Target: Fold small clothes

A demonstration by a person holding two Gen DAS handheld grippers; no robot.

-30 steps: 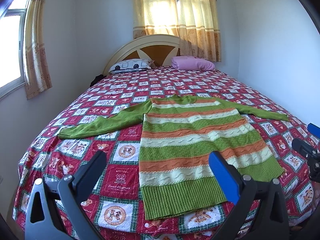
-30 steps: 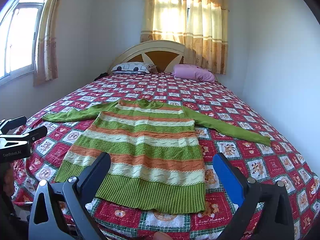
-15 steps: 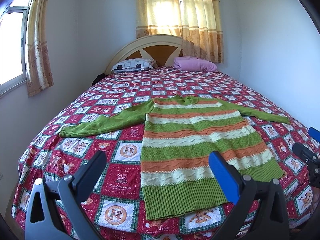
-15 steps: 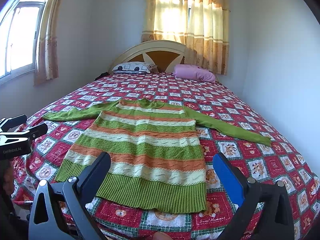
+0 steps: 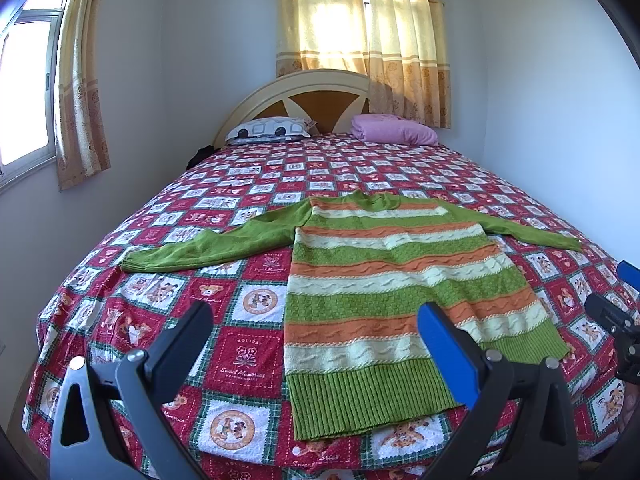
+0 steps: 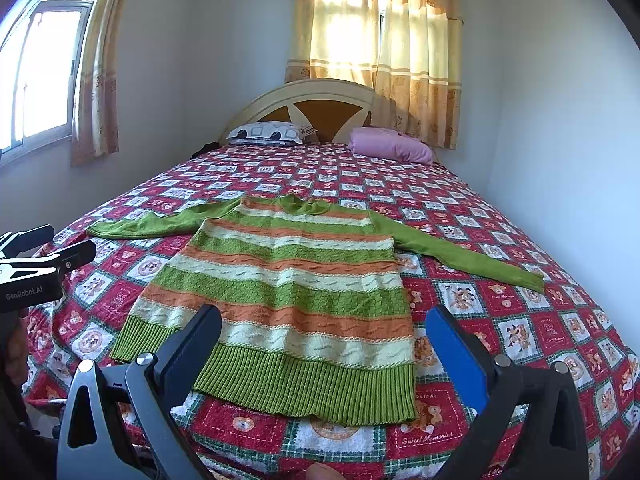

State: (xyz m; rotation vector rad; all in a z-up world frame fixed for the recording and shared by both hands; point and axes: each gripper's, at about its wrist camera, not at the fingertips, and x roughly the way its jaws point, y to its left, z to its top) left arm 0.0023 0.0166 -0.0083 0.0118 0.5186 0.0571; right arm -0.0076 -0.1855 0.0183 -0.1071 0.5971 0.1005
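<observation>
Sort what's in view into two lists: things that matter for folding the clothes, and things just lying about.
For the job:
- striped sweater, spread flat on the bed
- left gripper, open
- right gripper, open
- bedspread, the folding surface

Just lying about:
- patterned pillow
- pink pillow
- headboard
- curtains

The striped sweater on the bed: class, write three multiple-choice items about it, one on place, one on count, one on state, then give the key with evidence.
1. Where does the sweater lie?
A. on the pillows
B. on the patterned bedspread, hem toward the cameras
C. on the floor

2. How many pillows are at the headboard?
A. one
B. two
C. four

3. What state is the sweater in?
A. spread flat, sleeves out
B. folded in half
C. rolled up

Key: B, the bedspread shows all around it; B, a patterned pillow and a pink pillow; A, both sleeves extend sideways.
</observation>
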